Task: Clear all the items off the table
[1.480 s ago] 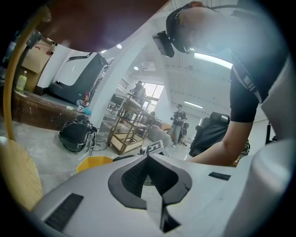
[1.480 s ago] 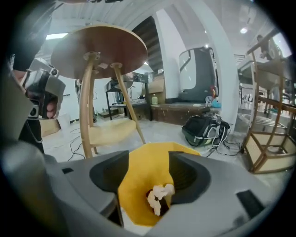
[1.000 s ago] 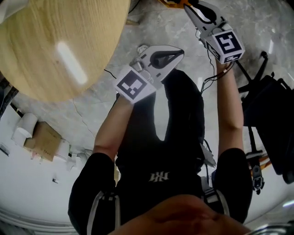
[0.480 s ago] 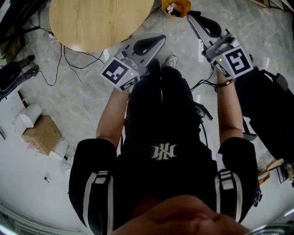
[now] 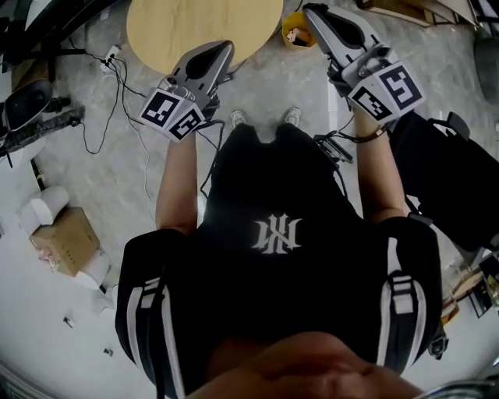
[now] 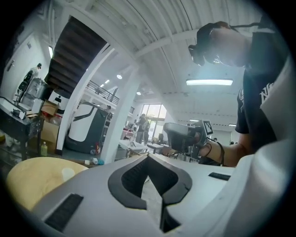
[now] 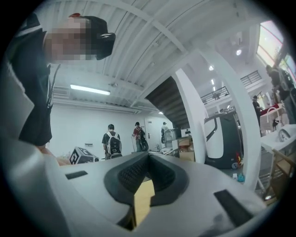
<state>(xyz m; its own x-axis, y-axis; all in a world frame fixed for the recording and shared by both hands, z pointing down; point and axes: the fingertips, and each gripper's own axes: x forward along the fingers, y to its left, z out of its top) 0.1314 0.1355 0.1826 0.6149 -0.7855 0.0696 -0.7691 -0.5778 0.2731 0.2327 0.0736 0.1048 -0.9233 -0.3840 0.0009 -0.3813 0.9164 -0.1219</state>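
Both tools are up, pointing level in front of the person. L gripper (image 5: 221, 51): jaws together, nothing between. R gripper (image 5: 313, 14): jaws together too, nothing held. Round wooden table (image 5: 195, 27) stands on the floor just ahead, L tip over its near edge. Yellow bucket (image 5: 295, 31) sits beside the table's right edge, sth pale inside.

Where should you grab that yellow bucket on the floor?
Probably by its rim, from above: the yellow bucket stands upright, mouth open, beside the round wooden table. Pinch a bare stretch of rim, clear of what lies inside.
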